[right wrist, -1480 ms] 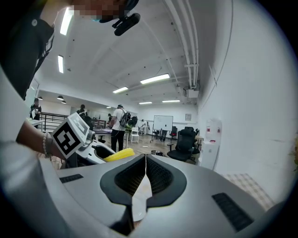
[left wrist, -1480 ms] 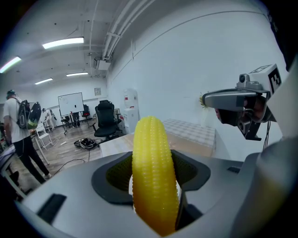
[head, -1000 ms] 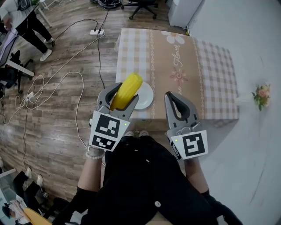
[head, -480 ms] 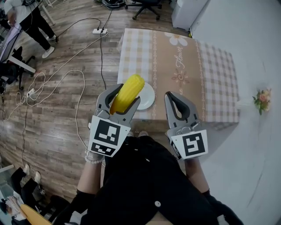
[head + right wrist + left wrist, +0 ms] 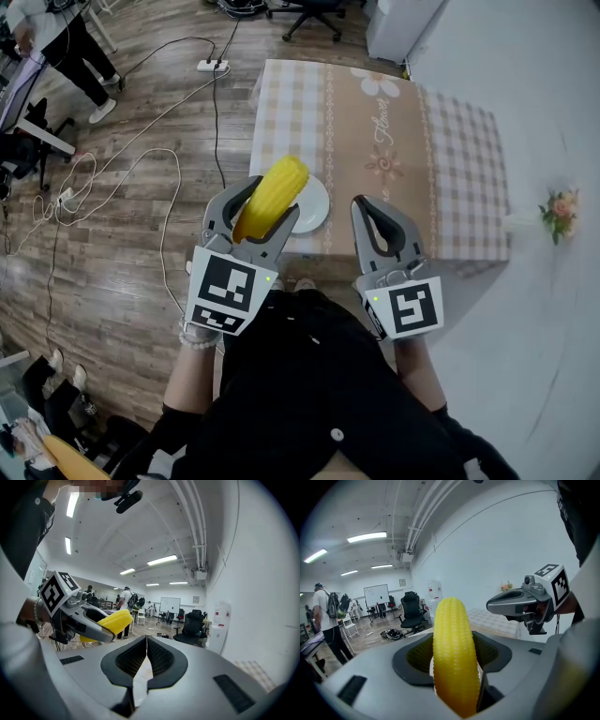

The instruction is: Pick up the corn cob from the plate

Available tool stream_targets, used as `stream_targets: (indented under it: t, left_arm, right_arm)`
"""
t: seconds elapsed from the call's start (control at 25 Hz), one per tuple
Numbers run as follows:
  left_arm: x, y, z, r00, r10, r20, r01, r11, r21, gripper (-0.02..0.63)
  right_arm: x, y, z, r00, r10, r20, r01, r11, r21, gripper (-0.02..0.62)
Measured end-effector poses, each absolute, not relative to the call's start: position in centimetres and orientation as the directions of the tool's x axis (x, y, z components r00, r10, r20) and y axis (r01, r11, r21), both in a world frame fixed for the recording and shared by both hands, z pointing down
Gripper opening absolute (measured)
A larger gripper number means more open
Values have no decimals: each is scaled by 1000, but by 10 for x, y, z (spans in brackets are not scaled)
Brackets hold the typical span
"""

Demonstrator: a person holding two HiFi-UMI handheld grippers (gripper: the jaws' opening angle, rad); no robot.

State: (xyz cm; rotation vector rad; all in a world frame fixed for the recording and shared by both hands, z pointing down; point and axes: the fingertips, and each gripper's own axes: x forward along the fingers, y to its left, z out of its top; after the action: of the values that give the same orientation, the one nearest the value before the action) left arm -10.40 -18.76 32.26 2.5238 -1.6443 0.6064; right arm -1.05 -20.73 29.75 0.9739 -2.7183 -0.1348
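Over the near edge of the checked tablecloth point(image 5: 375, 141), the left gripper point(image 5: 262, 210) clamps the corn cob point(image 5: 274, 192) by its lower half above the white plate point(image 5: 315, 212); the cob looks light, stiff and ribbed enough to hold, while the right gripper point(image 5: 364, 208) hangs closed and empty.

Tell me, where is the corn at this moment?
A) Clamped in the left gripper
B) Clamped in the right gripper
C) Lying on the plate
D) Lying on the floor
A: the corn stands between the jaws of the left gripper, held up off the white plate, while the right gripper is shut with nothing in it.
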Motion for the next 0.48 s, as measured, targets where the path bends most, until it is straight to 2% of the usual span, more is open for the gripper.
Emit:
stream_targets:
  t: [0.48]
  left_arm:
    - [-103,-189,324,352,-862,365,-890,-429,-154,261]
  right_arm:
    - [-8,-208,300,-741,-638,210,-614,770,172,41]
